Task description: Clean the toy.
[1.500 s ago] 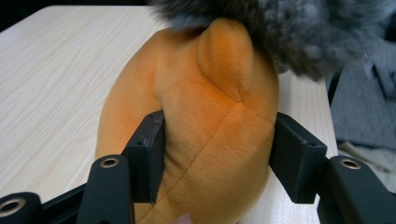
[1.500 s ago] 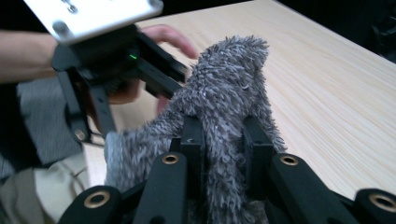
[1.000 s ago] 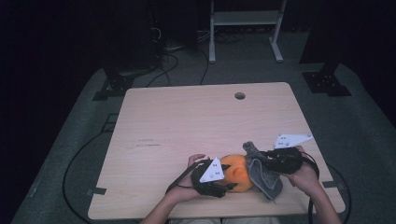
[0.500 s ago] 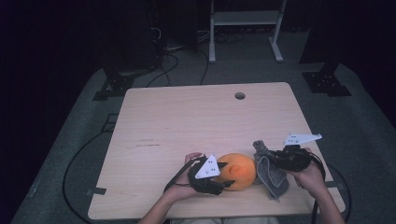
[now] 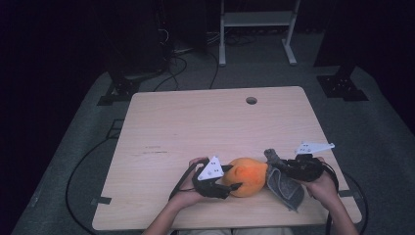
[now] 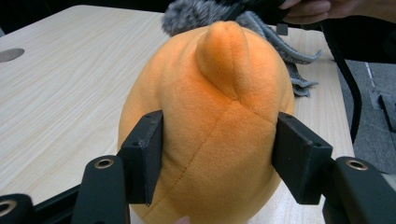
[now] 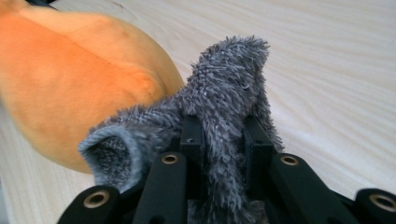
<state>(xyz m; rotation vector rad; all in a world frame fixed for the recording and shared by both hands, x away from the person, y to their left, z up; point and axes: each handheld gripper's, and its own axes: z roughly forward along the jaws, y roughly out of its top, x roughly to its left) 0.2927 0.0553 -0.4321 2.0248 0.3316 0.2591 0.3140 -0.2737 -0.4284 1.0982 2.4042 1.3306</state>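
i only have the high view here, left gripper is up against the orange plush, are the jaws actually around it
Observer: Yes. In the left gripper view the orange plush sits between both pads, one on each flank; the left gripper has just been opening a little.
Operator: and the right one, what's it got
Observer: The right gripper is shut on a fold of the grey fuzzy cloth, pinched between its jaws.
Operator: is the grey thing touching the plush
Observer: The right gripper view shows the cloth's curled edge lying right against the plush's side, above the table.
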